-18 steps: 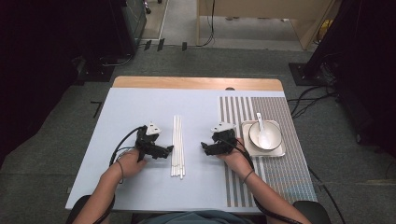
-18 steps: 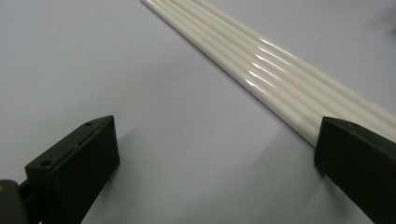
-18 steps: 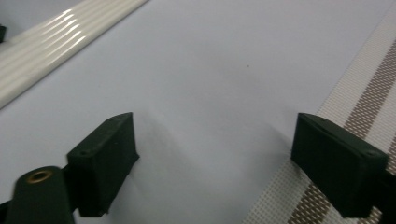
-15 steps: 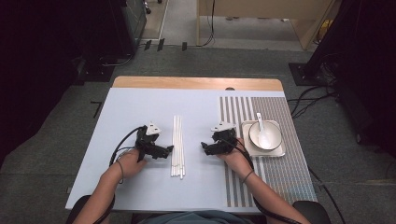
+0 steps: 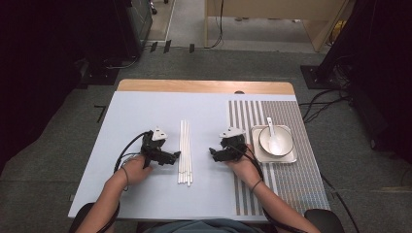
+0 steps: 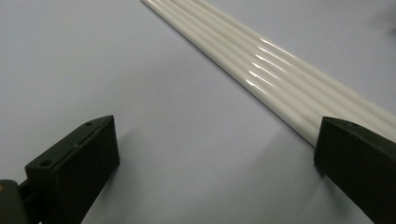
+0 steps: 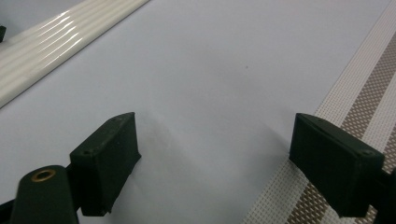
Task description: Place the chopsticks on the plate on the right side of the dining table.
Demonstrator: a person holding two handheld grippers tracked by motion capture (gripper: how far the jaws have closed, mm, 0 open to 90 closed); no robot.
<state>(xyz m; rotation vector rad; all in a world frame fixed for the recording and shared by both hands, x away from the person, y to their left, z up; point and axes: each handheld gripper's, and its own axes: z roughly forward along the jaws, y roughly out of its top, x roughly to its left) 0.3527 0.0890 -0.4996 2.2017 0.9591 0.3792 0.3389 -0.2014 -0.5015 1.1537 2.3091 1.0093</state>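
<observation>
Several white chopsticks (image 5: 185, 152) lie side by side along the middle of the pale blue table mat. My left gripper (image 5: 174, 157) rests on the mat just left of them, pointing at them, open with nothing between its jaws. In the left gripper view the chopsticks (image 6: 261, 65) run diagonally past the right jaw. My right gripper (image 5: 214, 154) rests on the mat right of the chopsticks, open and empty, aimed toward them. The right gripper view shows the chopsticks (image 7: 51, 44) at the upper left, apart from the jaws.
A white bowl (image 5: 275, 141) with a white spoon (image 5: 272, 131) in it stands on a square tray (image 5: 291, 158) on the striped placemat (image 5: 286, 184) at the right. The table's wooden far edge (image 5: 204, 86) lies beyond.
</observation>
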